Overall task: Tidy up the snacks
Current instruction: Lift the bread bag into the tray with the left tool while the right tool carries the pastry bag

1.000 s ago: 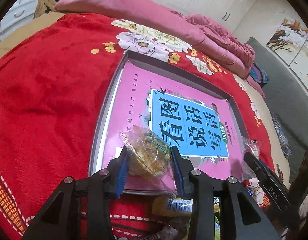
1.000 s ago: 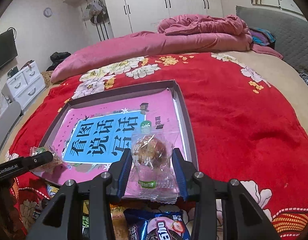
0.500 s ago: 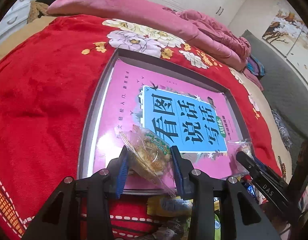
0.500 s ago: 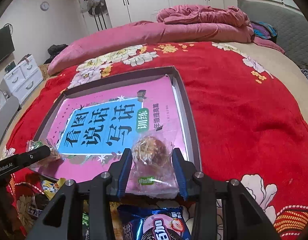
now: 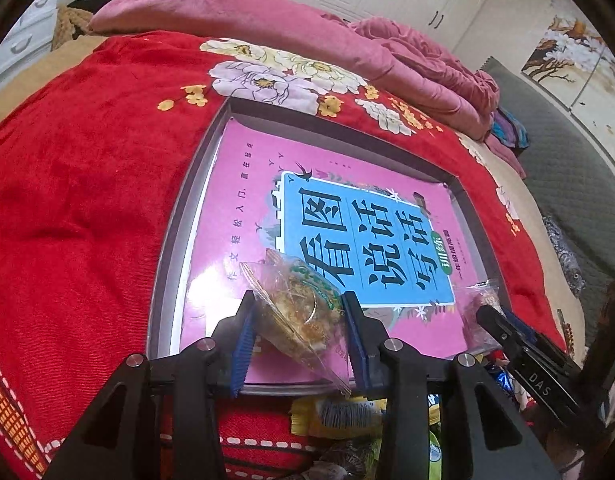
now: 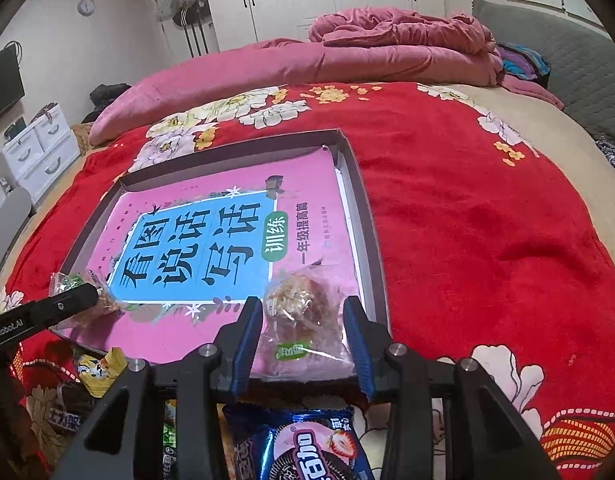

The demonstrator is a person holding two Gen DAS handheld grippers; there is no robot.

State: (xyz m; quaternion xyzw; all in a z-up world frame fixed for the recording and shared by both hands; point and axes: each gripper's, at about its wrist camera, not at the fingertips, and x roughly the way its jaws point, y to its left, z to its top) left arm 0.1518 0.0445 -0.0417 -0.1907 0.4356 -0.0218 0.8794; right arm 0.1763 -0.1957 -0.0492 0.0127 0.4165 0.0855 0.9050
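A grey shallow box (image 5: pixel 175 236) (image 6: pixel 371 224) lies on the red bed cover with a pink book (image 5: pixel 243 208) (image 6: pixel 211 236) in it. My left gripper (image 5: pixel 297 308) is shut on a clear-wrapped pastry (image 5: pixel 299 312) over the box's near left corner. My right gripper (image 6: pixel 303 312) is shut on a second clear-wrapped pastry (image 6: pixel 303 316) over the near right corner. Each gripper shows in the other's view, the right (image 5: pixel 487 312) and the left (image 6: pixel 91 292).
Loose snacks lie on the cover in front of the box: a blue strawberry cookie pack (image 6: pixel 303 448), a yellow packet (image 5: pixel 339 412) (image 6: pixel 103 368) and darker wrappers (image 6: pixel 67 412). A pink duvet (image 6: pixel 347 56) is piled at the far side of the bed.
Both grippers have moved forward and down over the box's near edge with their pastries. Their jaws have stayed shut.
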